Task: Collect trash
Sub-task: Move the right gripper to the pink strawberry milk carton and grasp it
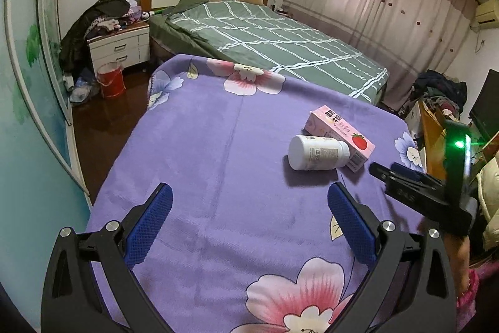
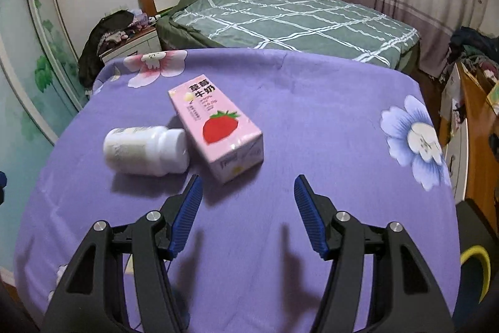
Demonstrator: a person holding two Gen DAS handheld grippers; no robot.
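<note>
Jaws of both grippers gape empty; white bottle (image 2: 146,150) touches pink carton (image 2: 218,127).

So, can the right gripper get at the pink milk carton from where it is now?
Probably yes. The right gripper is open and empty, and the milk carton lies just ahead of its fingertips on the purple cloth with bare cloth between. The white bottle touches the carton's left side, which could crowd one finger.

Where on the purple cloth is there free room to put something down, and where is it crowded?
Free: the wide stretch of cloth left of the bottle, up to the far pink flower, and the patch right of the carton, toward the blue flower. Crowded: bottle and carton lie side by side, the right gripper open just before them.
</note>
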